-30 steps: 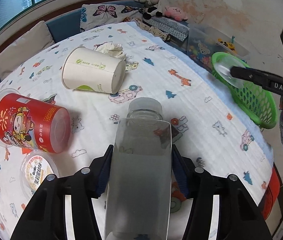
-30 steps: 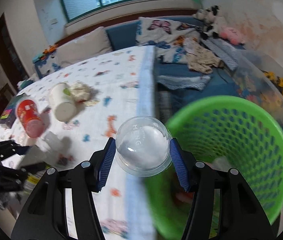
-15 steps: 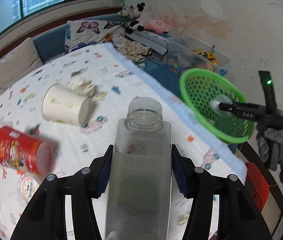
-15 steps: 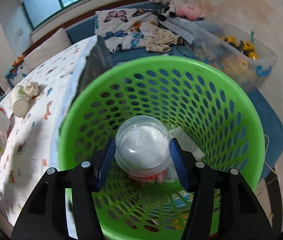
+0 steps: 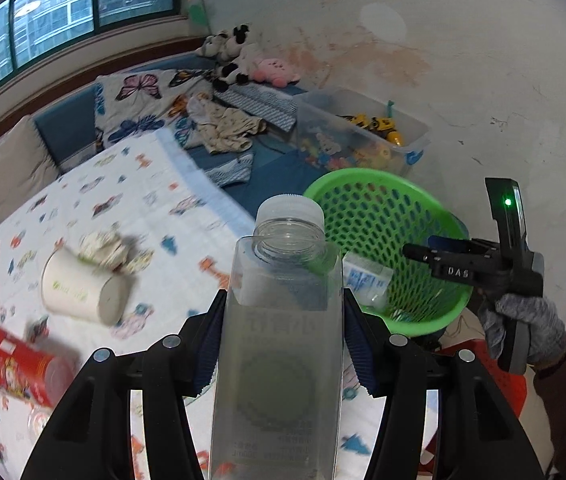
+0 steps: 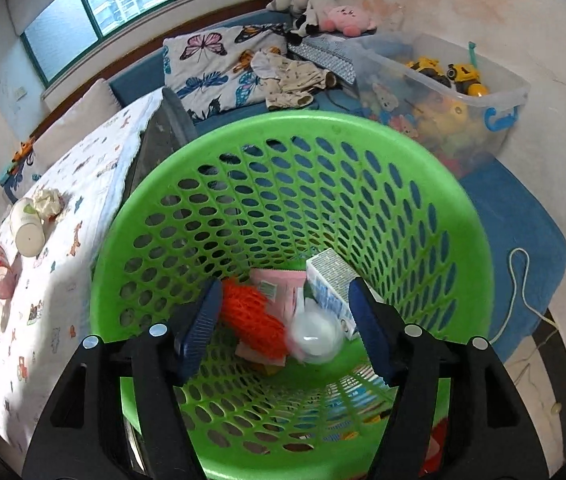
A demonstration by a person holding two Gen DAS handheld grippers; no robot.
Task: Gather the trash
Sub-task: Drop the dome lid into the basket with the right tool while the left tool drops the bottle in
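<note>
Right gripper [image 6: 283,320] jaws just opened, blurry dome lid [image 6: 315,338] seemingly dropping below into green basket [image 6: 303,136]; left gripper [image 5: 283,344], clamping clear bottle [image 5: 279,344], should release over the rim.

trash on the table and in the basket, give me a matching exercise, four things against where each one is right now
Things:
1. clear bottle
2. white paper cup
3. clear dome lid
4. red cup

Places:
A. lying on its side on the tablecloth, beside a crumpled tissue
B. inside the green basket
C. between the fingers of the left gripper
D. lying on the tablecloth near the left edge of the left wrist view

Pairs: 1-C, 2-A, 3-B, 4-D
</note>
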